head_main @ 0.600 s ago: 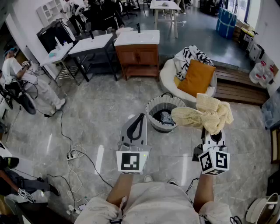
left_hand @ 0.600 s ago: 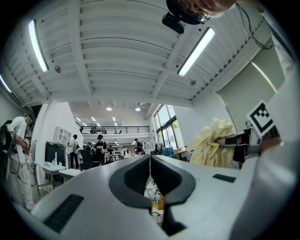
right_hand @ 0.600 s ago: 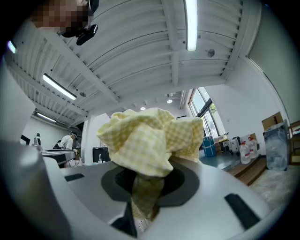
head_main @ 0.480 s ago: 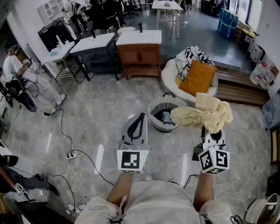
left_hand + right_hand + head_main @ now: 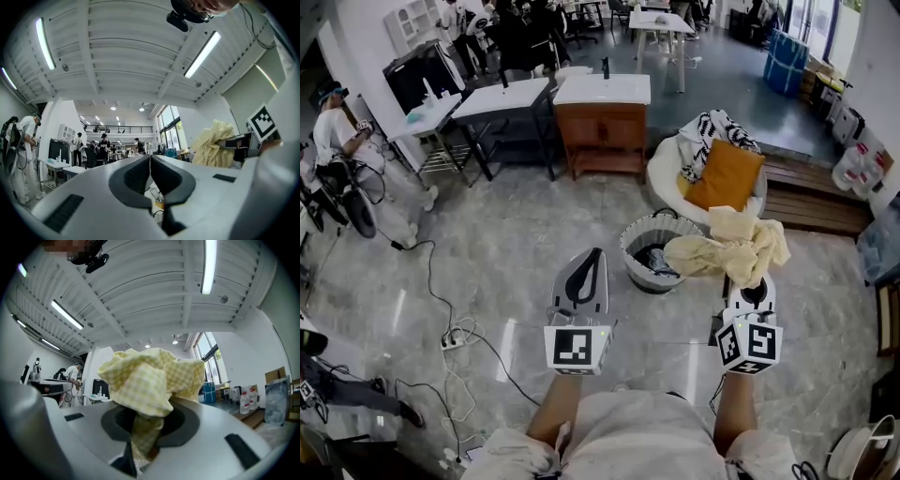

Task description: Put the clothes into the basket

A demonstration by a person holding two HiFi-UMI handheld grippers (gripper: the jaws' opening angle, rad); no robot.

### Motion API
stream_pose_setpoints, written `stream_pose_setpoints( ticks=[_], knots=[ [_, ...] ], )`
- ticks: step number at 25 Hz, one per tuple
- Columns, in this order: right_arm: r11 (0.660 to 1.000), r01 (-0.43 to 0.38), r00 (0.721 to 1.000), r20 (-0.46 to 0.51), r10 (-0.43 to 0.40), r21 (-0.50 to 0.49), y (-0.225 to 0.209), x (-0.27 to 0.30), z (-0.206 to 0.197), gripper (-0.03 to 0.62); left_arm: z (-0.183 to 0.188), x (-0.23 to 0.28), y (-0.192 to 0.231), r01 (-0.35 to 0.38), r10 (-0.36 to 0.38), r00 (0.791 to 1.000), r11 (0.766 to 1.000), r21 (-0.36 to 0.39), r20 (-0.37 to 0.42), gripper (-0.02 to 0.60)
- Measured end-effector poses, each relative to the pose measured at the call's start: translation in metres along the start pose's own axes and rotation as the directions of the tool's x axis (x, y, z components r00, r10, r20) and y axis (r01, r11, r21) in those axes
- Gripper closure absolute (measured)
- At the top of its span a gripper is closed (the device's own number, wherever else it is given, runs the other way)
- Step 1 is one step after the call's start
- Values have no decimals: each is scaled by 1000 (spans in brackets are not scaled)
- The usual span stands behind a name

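One yellow checked cloth (image 5: 736, 251) is pinched in the right gripper (image 5: 148, 426), held up by the right rim of the single basket (image 5: 630, 246), with one dark garment (image 5: 652, 259) seen inside. The left gripper (image 5: 592, 255) is seen with jaws pressed together, totally empty.

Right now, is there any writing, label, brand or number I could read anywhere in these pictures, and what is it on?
No text can be read anywhere.
Left marker cube: black-and-white square pattern, no letters.
Right marker cube: the same kind of pattern, no letters.
Bottles: labels too small to read.
White bags: print too blurred to read.
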State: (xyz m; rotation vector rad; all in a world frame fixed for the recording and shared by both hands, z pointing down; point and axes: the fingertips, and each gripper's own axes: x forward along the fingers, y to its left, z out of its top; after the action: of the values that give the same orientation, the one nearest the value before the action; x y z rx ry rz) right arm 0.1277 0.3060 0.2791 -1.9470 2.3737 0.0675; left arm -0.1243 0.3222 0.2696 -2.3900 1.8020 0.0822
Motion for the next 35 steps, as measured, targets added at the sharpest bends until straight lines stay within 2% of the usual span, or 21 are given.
stream_pose_setpoints(
  ticks=[7,16,26,35],
  knots=[
    [1000,20,1000,-23,-21,-20,21,-2,-12,517,-15,-10,21,3,-4,1000,999,-32,-9,574],
    [1000,15,999,-46,-15,-2,23,23,-28,517,-32,9,32,6,-8,1000,999,-49,-29,574],
    [999,-34,998,-53,36,34,-13,96,-38,517,-45,85,27,-9,8,998,999,-32,-55,574],
    [996,-70,995,-70,73,50,-77,180,-43,517,-49,183,8,-56,56,997,998,-10,-62,574]
  ],
)
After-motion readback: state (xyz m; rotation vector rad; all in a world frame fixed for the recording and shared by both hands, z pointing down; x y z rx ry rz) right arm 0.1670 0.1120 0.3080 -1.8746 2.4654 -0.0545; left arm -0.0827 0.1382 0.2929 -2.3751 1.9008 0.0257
